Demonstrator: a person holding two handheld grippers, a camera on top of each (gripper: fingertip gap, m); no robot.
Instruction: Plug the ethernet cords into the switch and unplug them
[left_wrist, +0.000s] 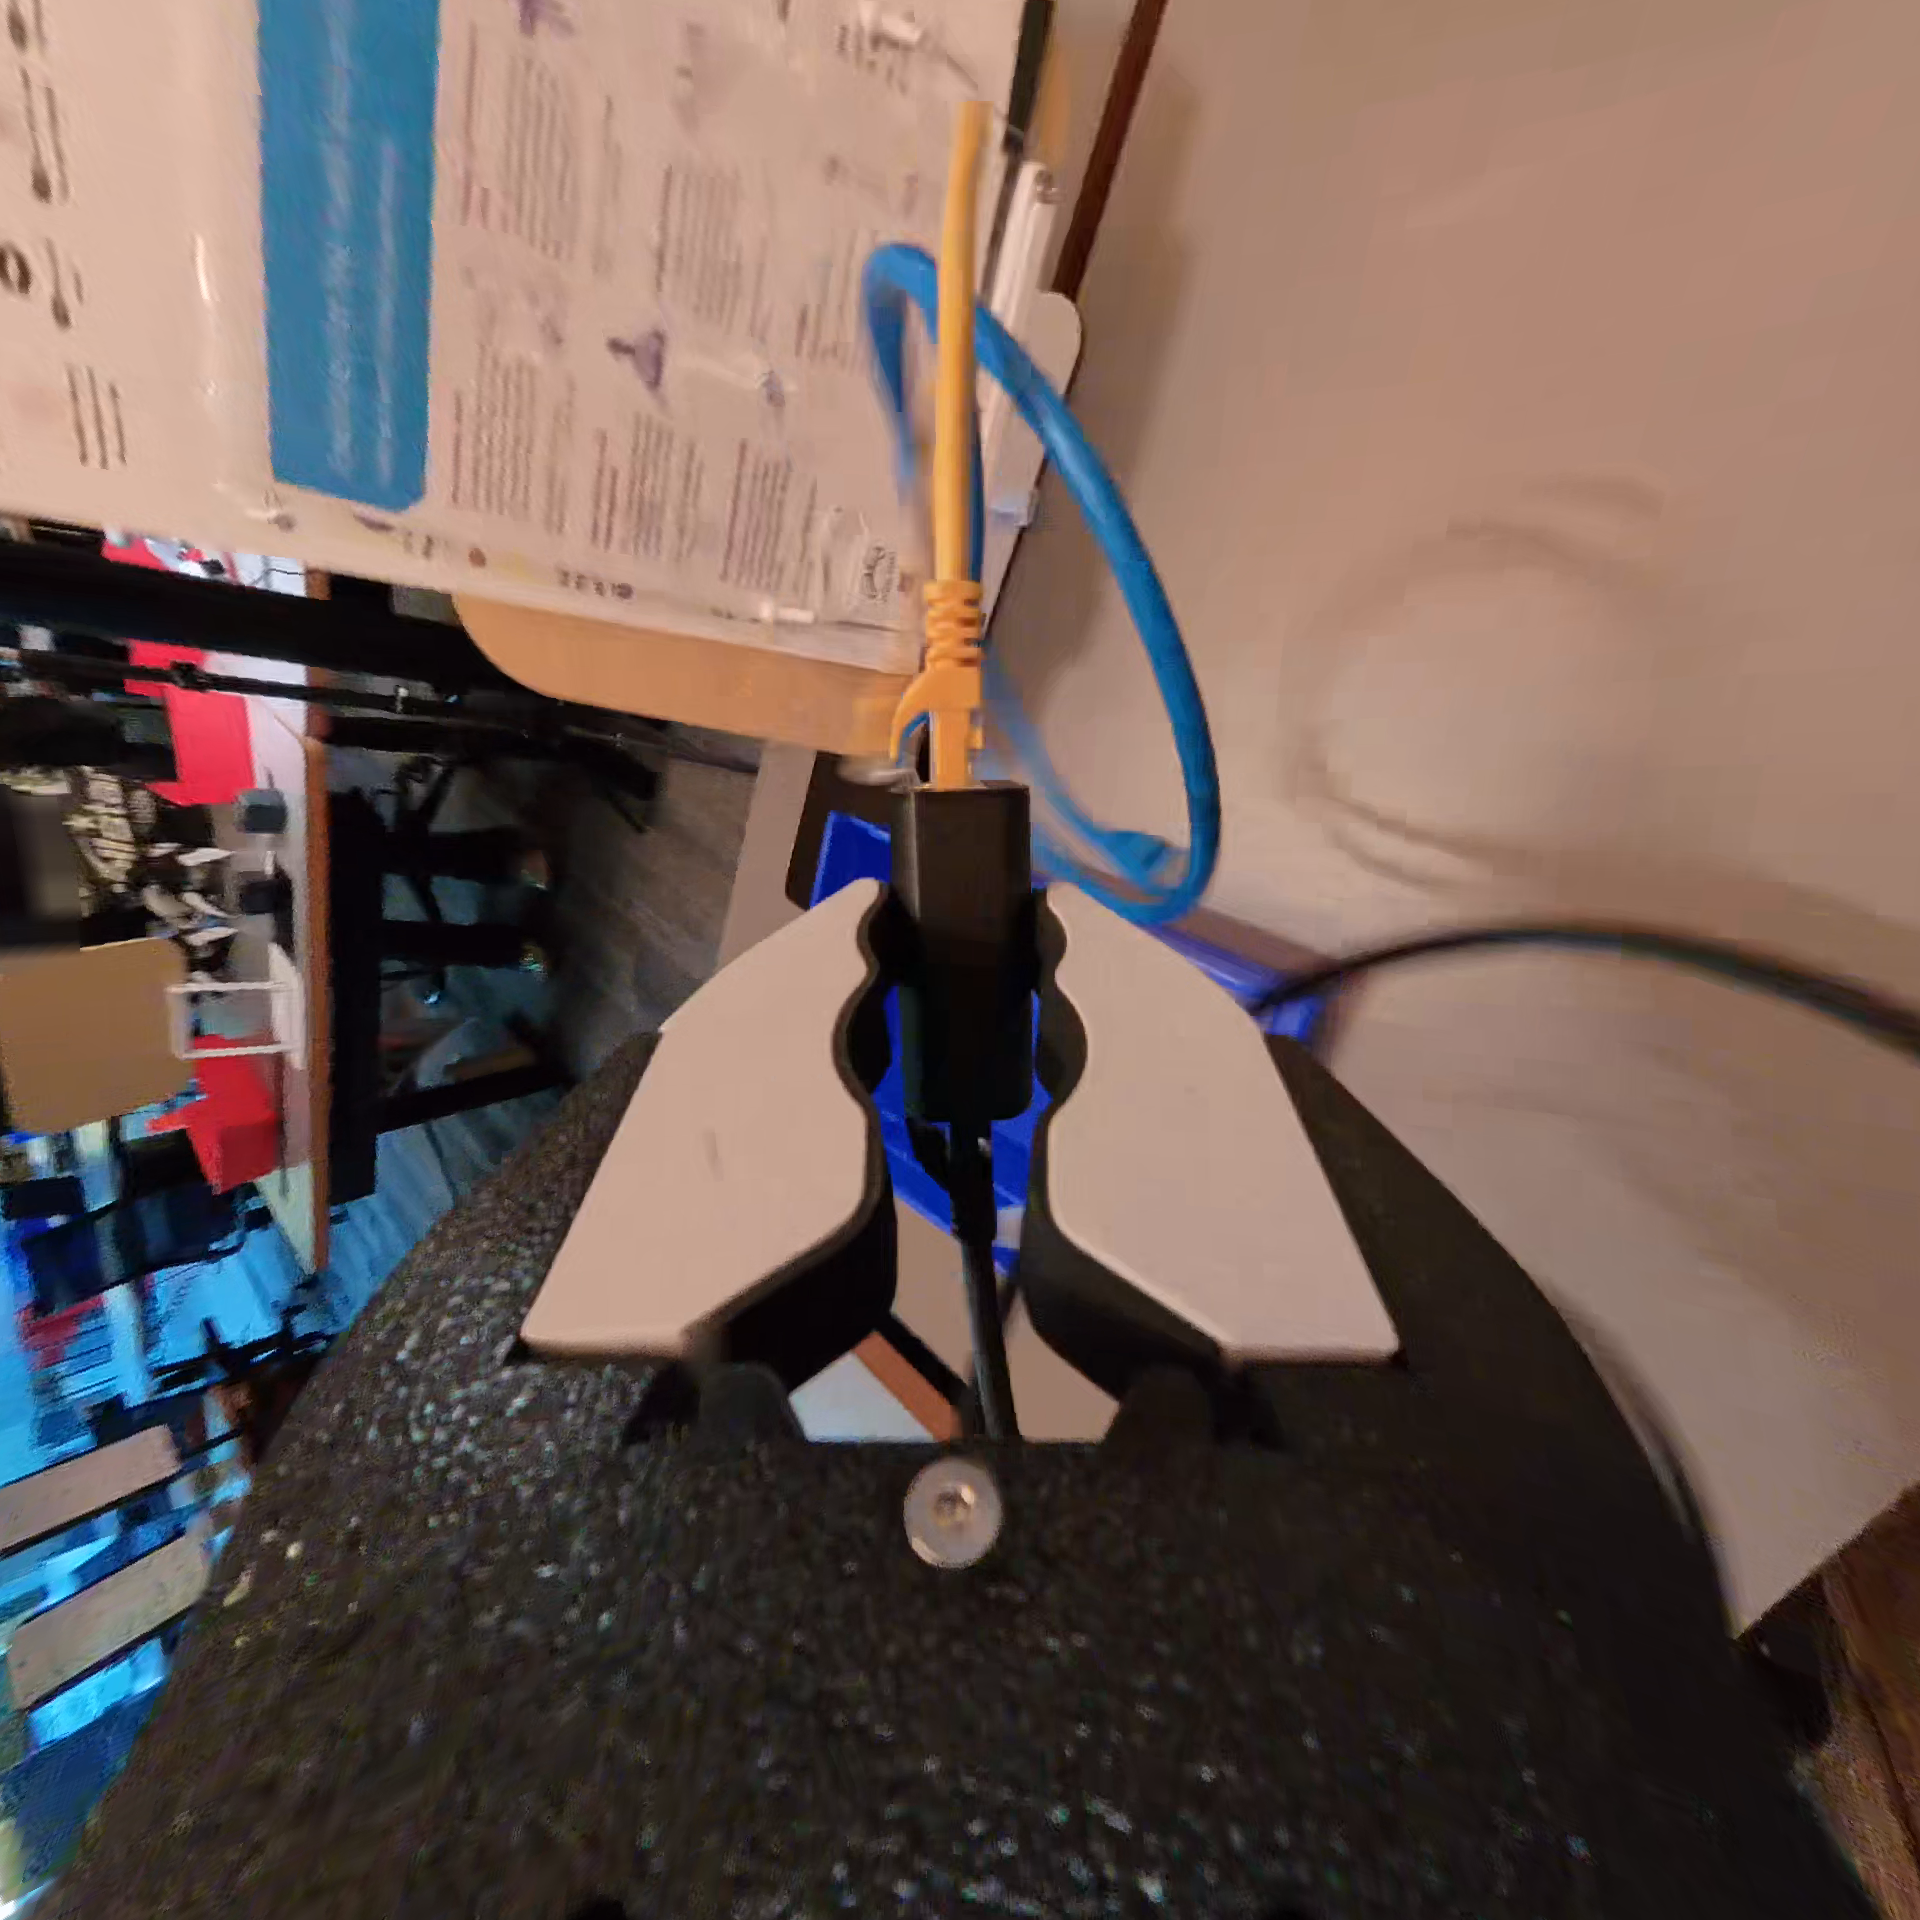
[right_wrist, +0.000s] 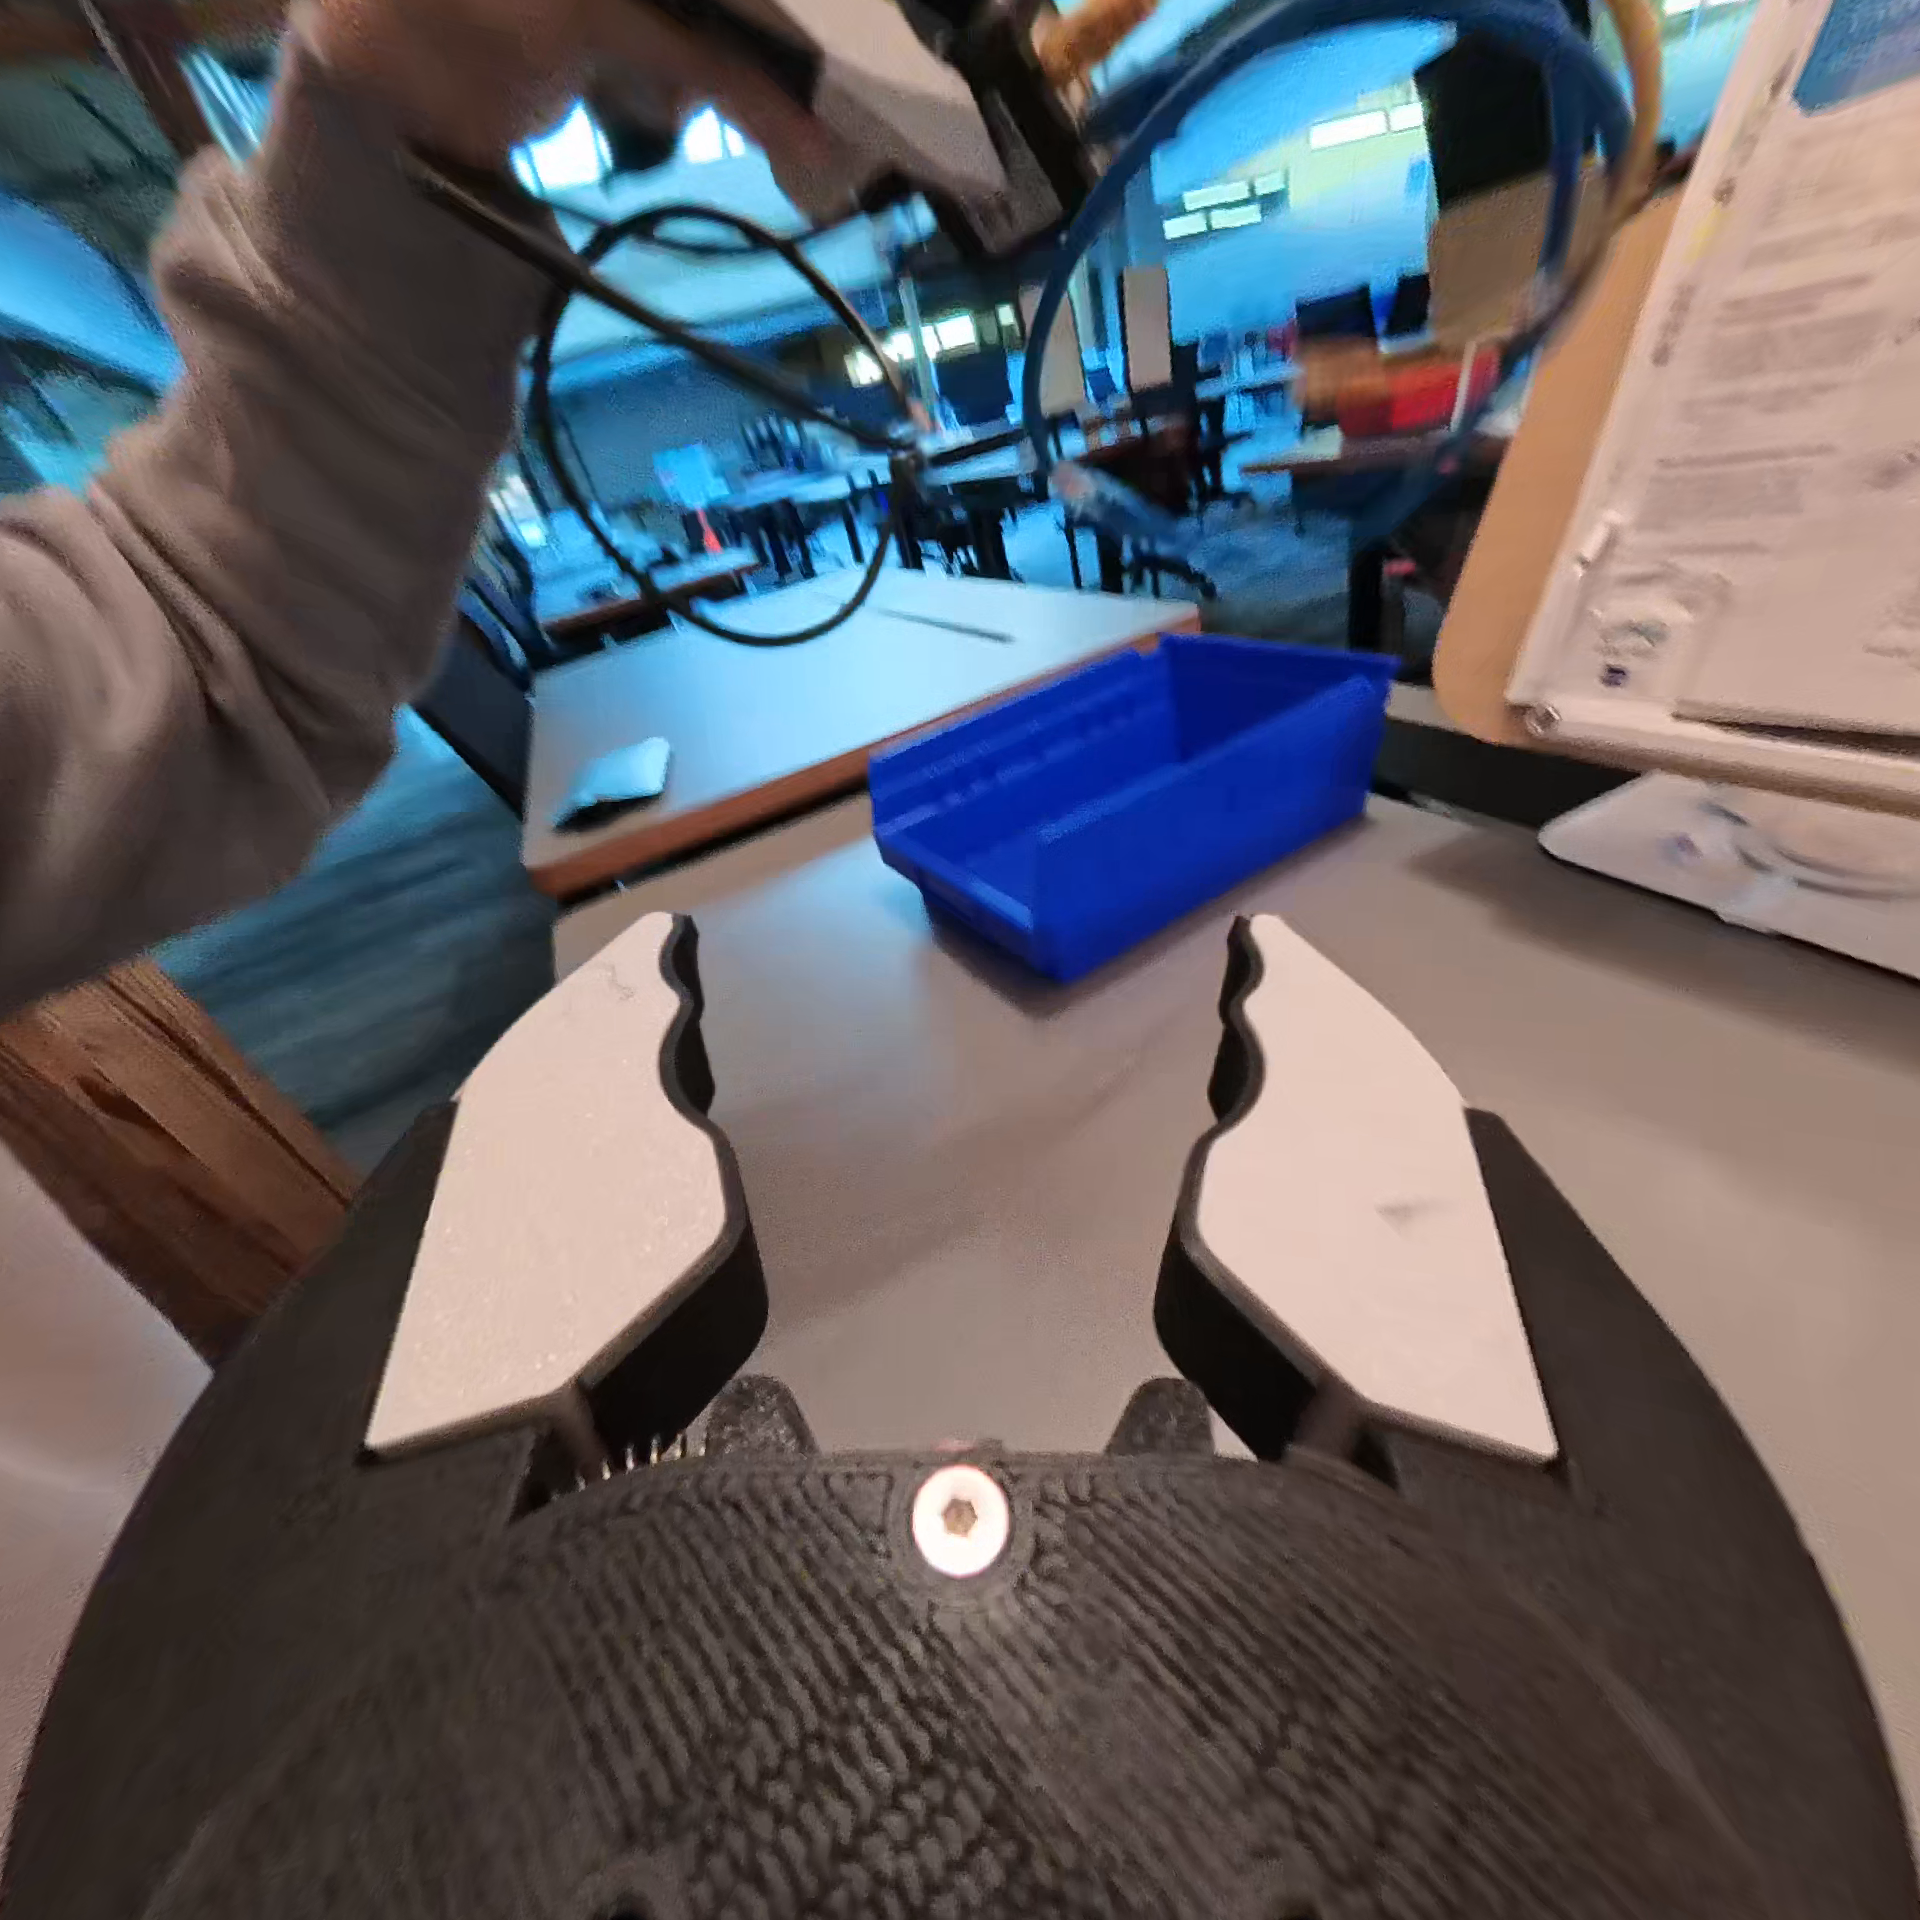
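My left gripper (left_wrist: 961, 914) is shut on a small black switch (left_wrist: 968, 842) and holds it in the air, turned on end. A yellow ethernet cord (left_wrist: 954, 416) is plugged into the switch's far end. A blue ethernet cord (left_wrist: 1127, 582) loops beside it; where its plug ends is hidden. A black cable (left_wrist: 985, 1299) leaves the switch's near end. My right gripper (right_wrist: 961, 940) is open and empty, low over the grey table (right_wrist: 935, 1122). The left gripper (right_wrist: 894, 94) also shows at the top of the right wrist view, with the blue cord (right_wrist: 1044, 343) hanging from it.
A blue plastic bin (right_wrist: 1132, 800) stands on the table ahead of the right gripper. A board with printed sheets (right_wrist: 1766, 416) on a white base stands at the right. A person's grey sleeve (right_wrist: 260, 468) and a black cable loop (right_wrist: 566, 499) are at the left.
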